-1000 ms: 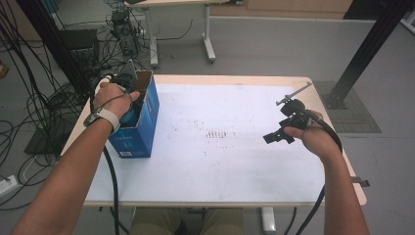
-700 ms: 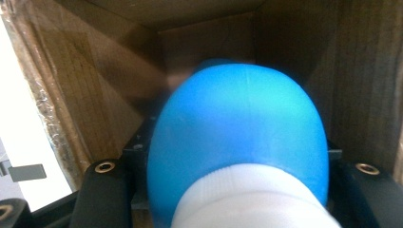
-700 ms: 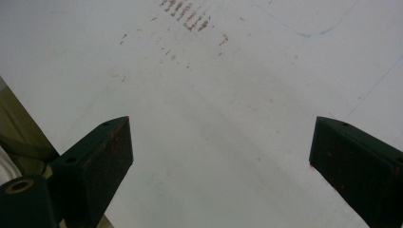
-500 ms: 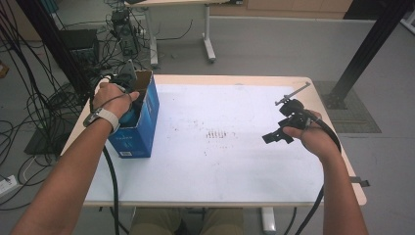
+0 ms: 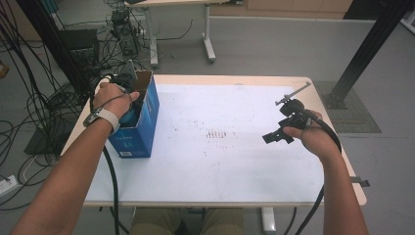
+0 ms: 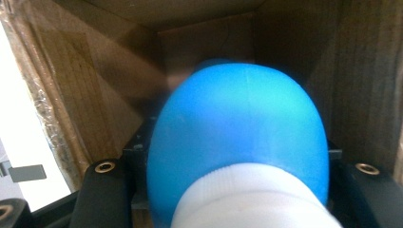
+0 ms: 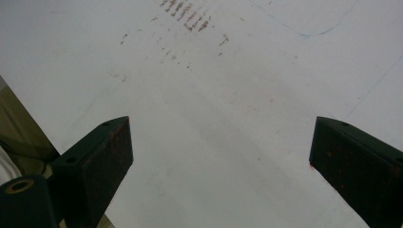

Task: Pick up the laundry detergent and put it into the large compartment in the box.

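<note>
This is a lab or test workshop rather than a home. A plain white rectangular table with a pale wooden edge stands on a bare grey floor. Left of the table, thick black cables hang and pile up around dark electronic equipment. Beyond the table stands a second light desk on white metal legs, with more wiring beneath it. Right of the table, a black metal frame post rises at a slant.
</note>
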